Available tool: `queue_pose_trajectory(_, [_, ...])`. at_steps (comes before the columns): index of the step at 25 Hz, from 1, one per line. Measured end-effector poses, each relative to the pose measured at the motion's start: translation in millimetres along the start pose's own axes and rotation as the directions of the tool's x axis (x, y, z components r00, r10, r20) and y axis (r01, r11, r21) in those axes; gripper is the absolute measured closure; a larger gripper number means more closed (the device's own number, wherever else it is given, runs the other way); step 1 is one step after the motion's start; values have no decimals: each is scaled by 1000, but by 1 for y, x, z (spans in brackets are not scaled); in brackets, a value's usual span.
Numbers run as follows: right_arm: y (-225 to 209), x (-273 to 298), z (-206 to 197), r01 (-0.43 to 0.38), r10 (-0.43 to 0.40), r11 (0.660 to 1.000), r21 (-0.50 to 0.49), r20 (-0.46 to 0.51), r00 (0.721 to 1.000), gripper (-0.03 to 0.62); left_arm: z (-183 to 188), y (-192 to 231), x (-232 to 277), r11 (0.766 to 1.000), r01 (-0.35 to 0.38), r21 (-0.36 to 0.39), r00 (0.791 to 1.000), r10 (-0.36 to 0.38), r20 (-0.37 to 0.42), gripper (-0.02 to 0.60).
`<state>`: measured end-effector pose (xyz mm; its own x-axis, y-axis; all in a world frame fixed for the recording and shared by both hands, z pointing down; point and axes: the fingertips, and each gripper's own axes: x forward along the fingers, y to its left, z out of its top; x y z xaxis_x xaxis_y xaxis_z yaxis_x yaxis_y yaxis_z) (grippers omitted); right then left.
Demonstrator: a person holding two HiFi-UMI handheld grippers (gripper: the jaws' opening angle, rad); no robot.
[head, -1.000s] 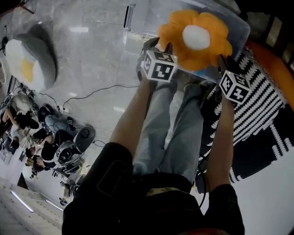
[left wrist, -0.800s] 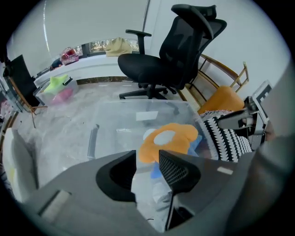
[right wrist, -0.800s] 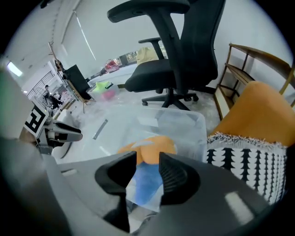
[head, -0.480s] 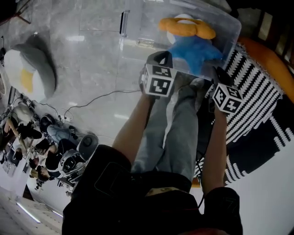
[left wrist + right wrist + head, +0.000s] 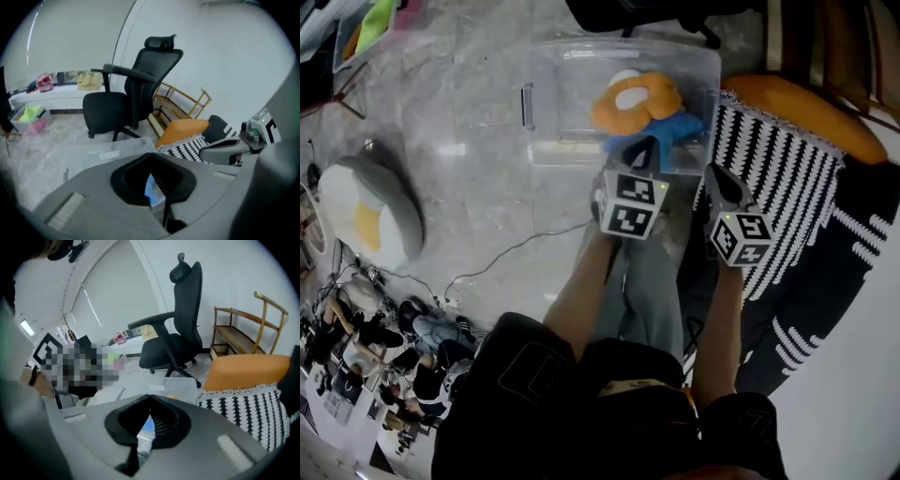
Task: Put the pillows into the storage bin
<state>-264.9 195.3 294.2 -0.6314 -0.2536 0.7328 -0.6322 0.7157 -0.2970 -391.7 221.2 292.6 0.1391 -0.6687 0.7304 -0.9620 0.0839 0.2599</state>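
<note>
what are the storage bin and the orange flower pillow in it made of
Storage bin: clear, glossy rigid plastic, it seems; the floor shows through its walls. Orange flower pillow: soft plush fabric over stuffing, judging by its puffy rounded petals and matte surface; the exact fibre cannot be told.

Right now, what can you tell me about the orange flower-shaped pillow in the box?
The orange flower pillow looks soft and plush, with rounded petals around a white oval centre. It lies face up inside the clear plastic storage bin, toward its right side, touching a blue pillow at its lower right. Nothing grips it.
</note>
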Motion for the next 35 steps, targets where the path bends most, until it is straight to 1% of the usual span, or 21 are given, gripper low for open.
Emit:
queue_pose_trajectory(1, [-1,-10,7,11,-11,1000,-8,24,1000,591,14,-14,-5,999,10,41,1000,-11,27,571])
queue_pose_trajectory(3, [-11,-34,27,47,-49,999,16,97,994,591,41,-41,-14,993,15,113,997,-24,78,571])
queue_pose_trajectory(5, [-31,-64,44,113,-122,992,64,176,977,591,64,-66,-22,986,20,163,991,-40,124,571])
queue_pose_trajectory(6, [-42,-83,49,161,-178,983,94,214,960,591,75,-80,-25,982,30,189,988,-58,146,571])
queue_pose_trajectory(7, [-53,-104,51,216,-241,968,127,248,938,591,84,-95,-30,976,43,213,983,-80,165,571])
queue_pose_trajectory(9, [-72,-149,50,316,-362,929,191,296,884,591,97,-129,-41,964,74,255,972,-127,198,571])
queue_pose_trajectory(10, [-81,-172,50,352,-408,910,219,317,857,591,103,-147,-47,957,90,275,966,-152,211,571])
queue_pose_trajectory(12, [-93,-217,47,393,-468,880,267,351,811,591,114,-188,-62,939,121,321,951,-202,233,571])
queue_pose_trajectory(15, [-102,-282,40,422,-520,851,313,389,760,591,133,-247,-95,908,148,391,926,-267,269,571])
queue_pose_trajectory(17, [-109,-319,47,427,-534,844,324,443,720,591,154,-278,-117,895,149,420,897,-301,324,571])
queue_pose_trajectory(20, [-109,-370,42,445,-558,830,338,509,655,591,156,-317,-144,877,161,453,856,-352,378,571])
queue_pose_trajectory(22, [-116,-407,42,470,-584,811,348,537,609,591,164,-349,-155,853,161,497,826,-392,405,571])
queue_pose_trajectory(25, [-131,-475,40,524,-647,758,388,551,527,591,188,-404,-177,815,175,553,770,-463,439,571])
queue_pose_trajectory(27, [-142,-517,30,570,-697,708,417,542,470,591,197,-439,-188,795,192,576,740,-503,446,571])
queue_pose_trajectory(29, [-154,-550,15,611,-742,656,443,527,415,591,199,-471,-191,771,212,601,713,-542,444,571])
queue_pose_trajectory(31, [-160,-574,4,638,-766,622,455,524,373,591,195,-499,-192,749,228,622,686,-577,443,571])
queue_pose_trajectory(33, [-164,-594,1,659,-776,599,454,533,338,591,196,-522,-192,730,244,638,662,-606,441,571])
queue_pose_trajectory(35, [-167,-613,-4,673,-791,572,469,532,302,591,199,-543,-194,707,264,656,642,-637,427,572])
